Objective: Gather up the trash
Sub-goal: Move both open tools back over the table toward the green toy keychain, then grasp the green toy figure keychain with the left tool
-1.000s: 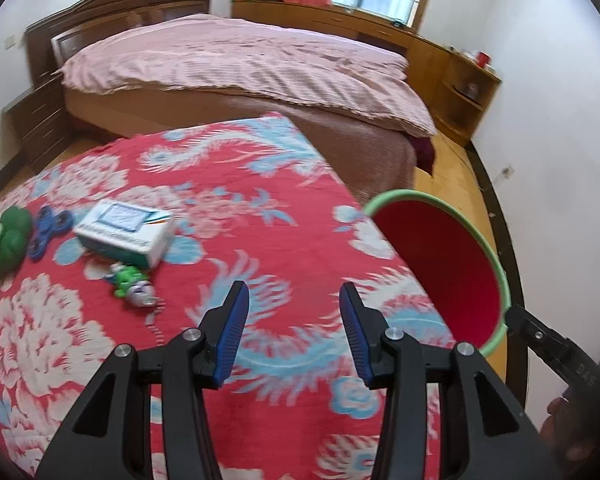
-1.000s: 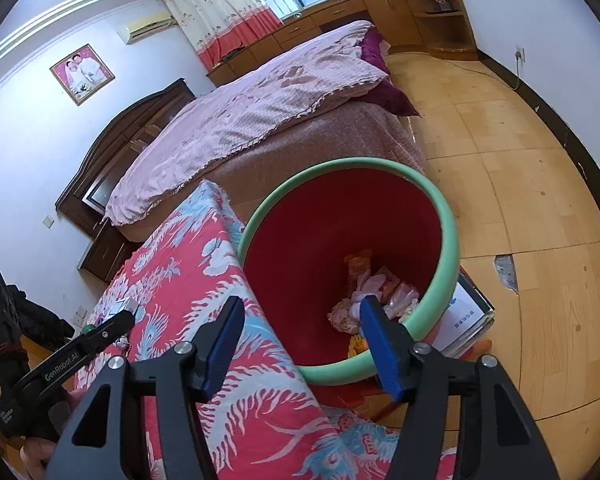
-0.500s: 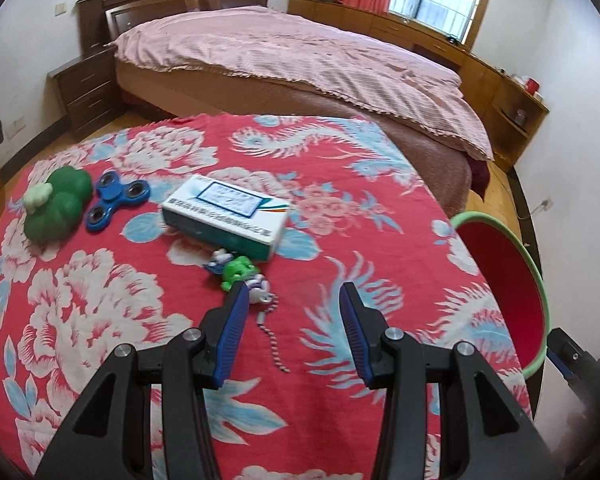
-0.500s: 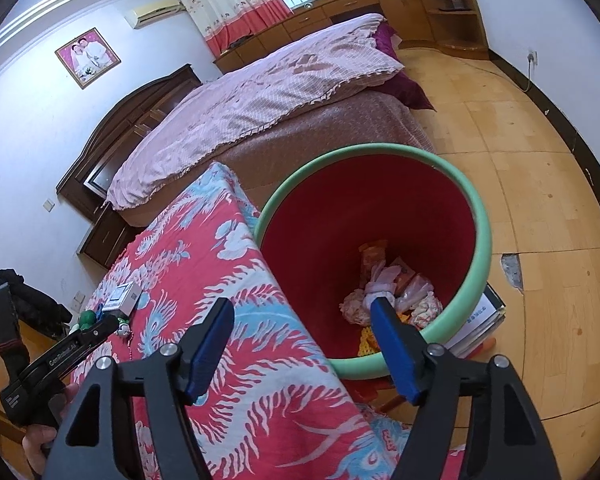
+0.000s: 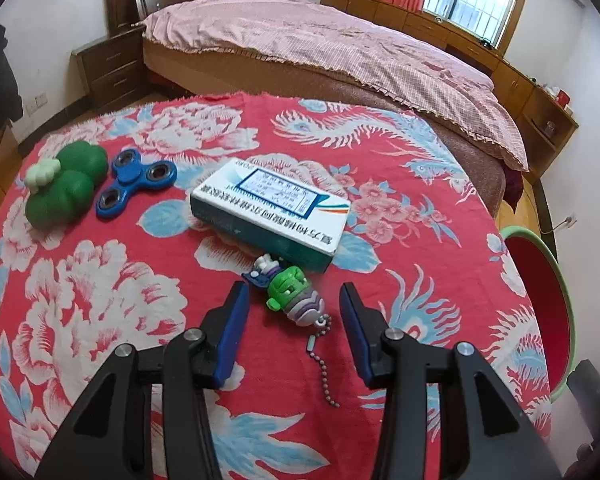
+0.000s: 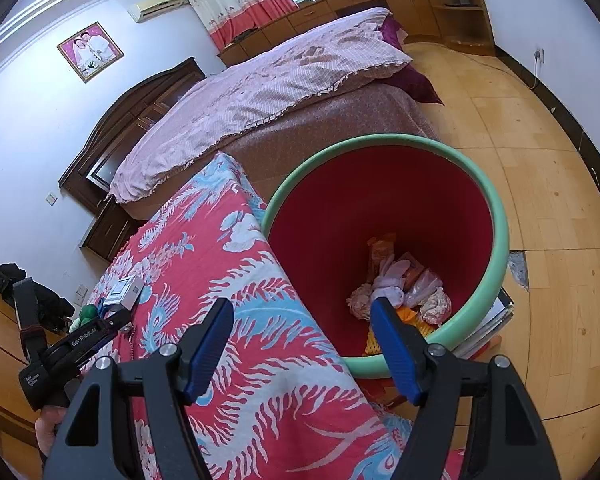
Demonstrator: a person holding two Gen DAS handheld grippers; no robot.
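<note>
My left gripper (image 5: 292, 296) is open over the red floral tablecloth (image 5: 100, 288), its fingers on either side of a small green and purple toy keychain (image 5: 294, 296). A white and teal medicine box (image 5: 270, 212) lies just beyond it. A blue fidget spinner (image 5: 136, 182) and a green plush toy (image 5: 62, 186) lie at the far left. My right gripper (image 6: 302, 324) is open and empty above the table's edge, next to the red bin with a green rim (image 6: 496, 216), which holds crumpled wrappers (image 6: 396, 284).
A bed with a pink cover (image 5: 340, 48) stands behind the table, with a dark nightstand (image 5: 108, 68) at its left. The bin (image 5: 540, 300) stands on the wooden floor (image 6: 560, 160) off the table's right side. The left gripper also shows in the right wrist view (image 6: 72, 344).
My left gripper has swung left and down, from the bin side to the toy keychain. My right gripper has shifted slightly near the bin. Both stay open.
</note>
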